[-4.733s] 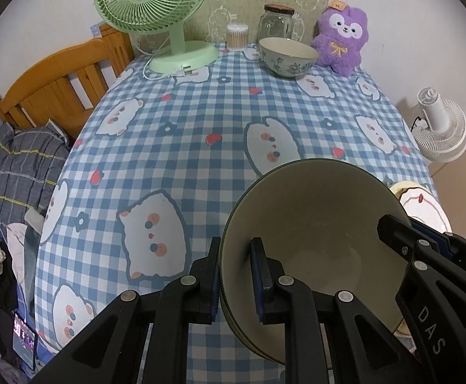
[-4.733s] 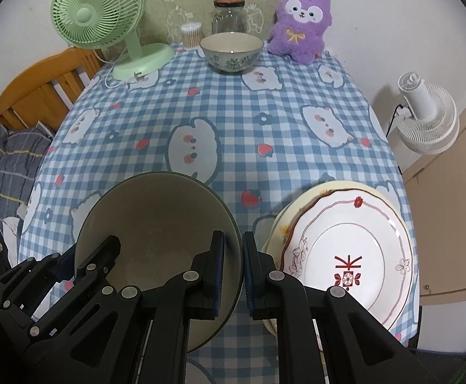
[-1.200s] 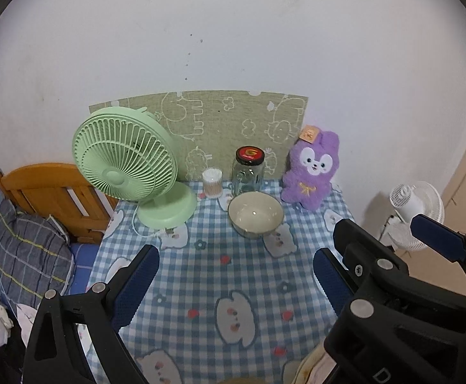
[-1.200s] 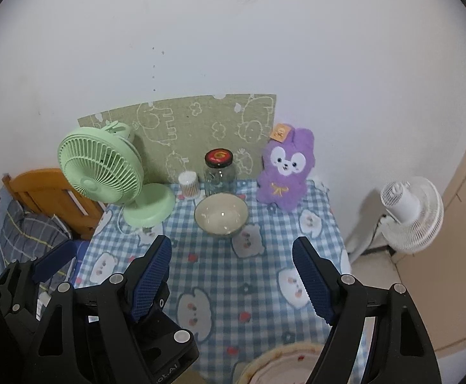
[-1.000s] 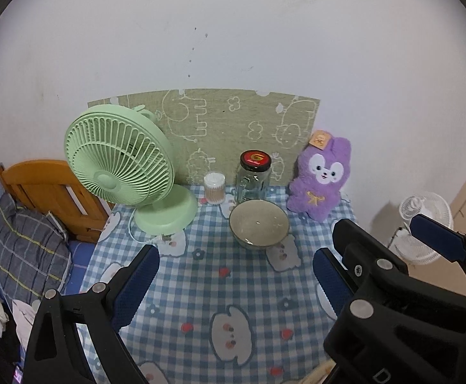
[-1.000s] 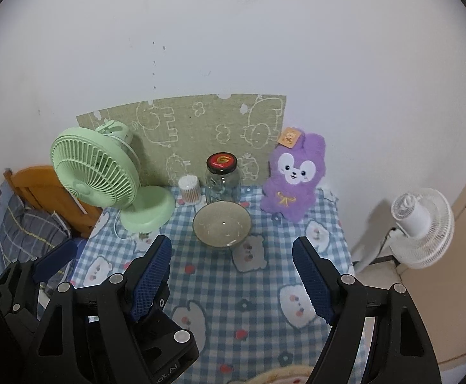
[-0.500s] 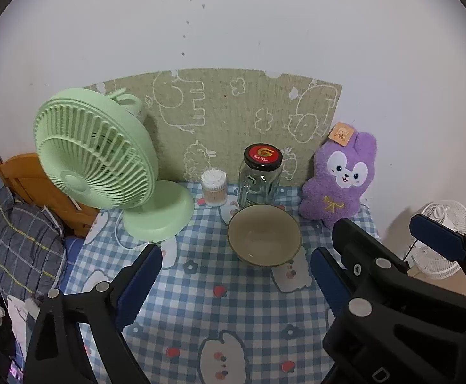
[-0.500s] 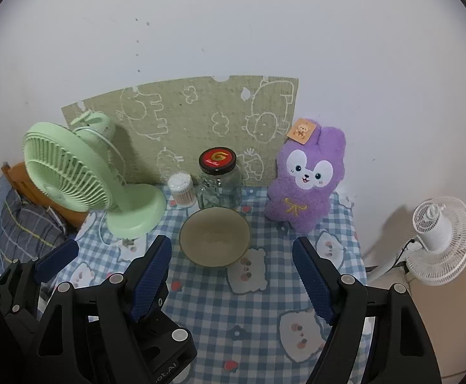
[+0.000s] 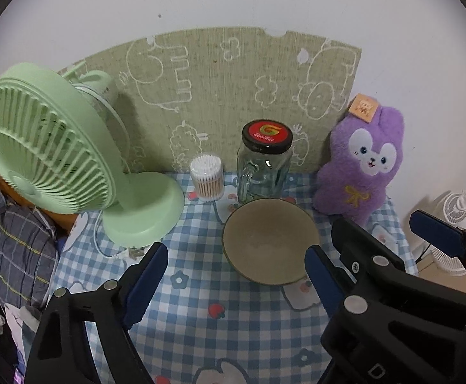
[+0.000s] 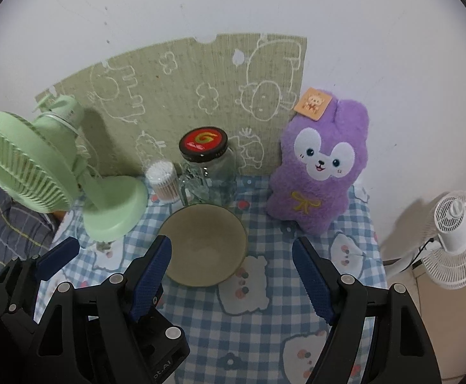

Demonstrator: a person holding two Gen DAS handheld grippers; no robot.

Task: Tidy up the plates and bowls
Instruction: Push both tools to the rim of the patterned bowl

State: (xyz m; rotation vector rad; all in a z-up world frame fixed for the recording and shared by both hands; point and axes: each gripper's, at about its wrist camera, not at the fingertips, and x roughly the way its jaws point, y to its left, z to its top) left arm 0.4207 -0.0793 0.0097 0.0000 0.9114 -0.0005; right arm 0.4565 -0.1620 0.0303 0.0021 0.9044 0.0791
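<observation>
Sitting upright bowl (image 9: 269, 240), mouth up, round, no long axis

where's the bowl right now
The bowl sits on the checked tablecloth at the table's far end, just in front of the glass jar, between green fan and purple plush.

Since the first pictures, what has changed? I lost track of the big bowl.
Both tools let go of the big bowl; it and the plates are out of view now. The left tool and right tool now stand open and empty near the small bowl, the left closing slightly. Fan, jar and plush stayed put.
</observation>
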